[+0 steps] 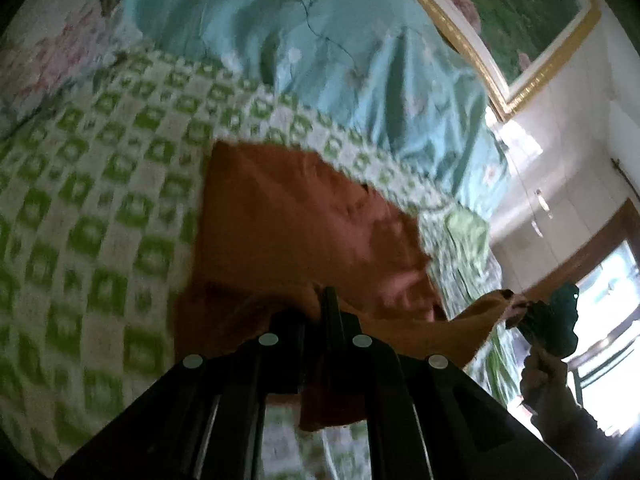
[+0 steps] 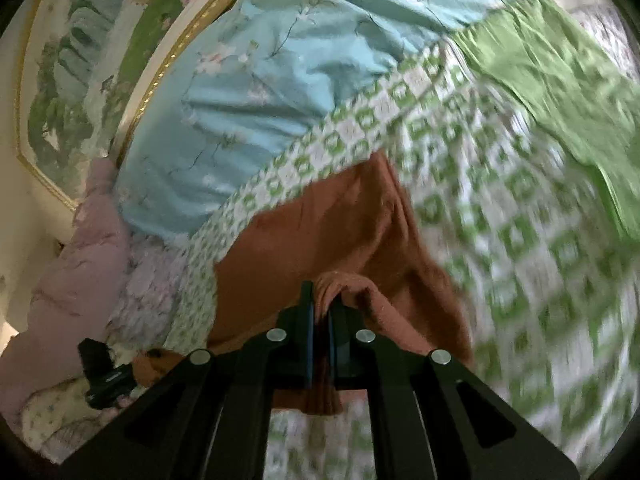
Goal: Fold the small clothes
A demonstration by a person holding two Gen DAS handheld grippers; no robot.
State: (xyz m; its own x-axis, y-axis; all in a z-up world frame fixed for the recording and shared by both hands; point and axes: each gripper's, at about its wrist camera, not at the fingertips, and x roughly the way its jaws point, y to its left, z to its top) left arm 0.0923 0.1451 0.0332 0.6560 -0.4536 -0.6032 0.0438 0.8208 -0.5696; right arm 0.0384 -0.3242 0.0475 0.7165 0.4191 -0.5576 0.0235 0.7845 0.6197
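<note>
Rust-orange garment (image 1: 304, 216) hangs over the green-checked bedspread (image 1: 100, 200), each near corner clamped in a claw, left gripper (image 1: 320, 308) and right gripper (image 2: 320, 312) both at six o'clock, probably stretching that edge taut for folding.

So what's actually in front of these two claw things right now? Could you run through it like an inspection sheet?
Surface: bed with a green-and-white checked sheet.
Job's things: orange-brown garment, one edge lifted, the rest lying on the sheet.
Clutter: green garment, light blue floral quilt, pink padded item.
Grippers: left gripper and right gripper each shut on the garment's near edge.
Cables: nothing seen.
Surroundings: gold-framed landscape painting, white cabinets, bright window.
</note>
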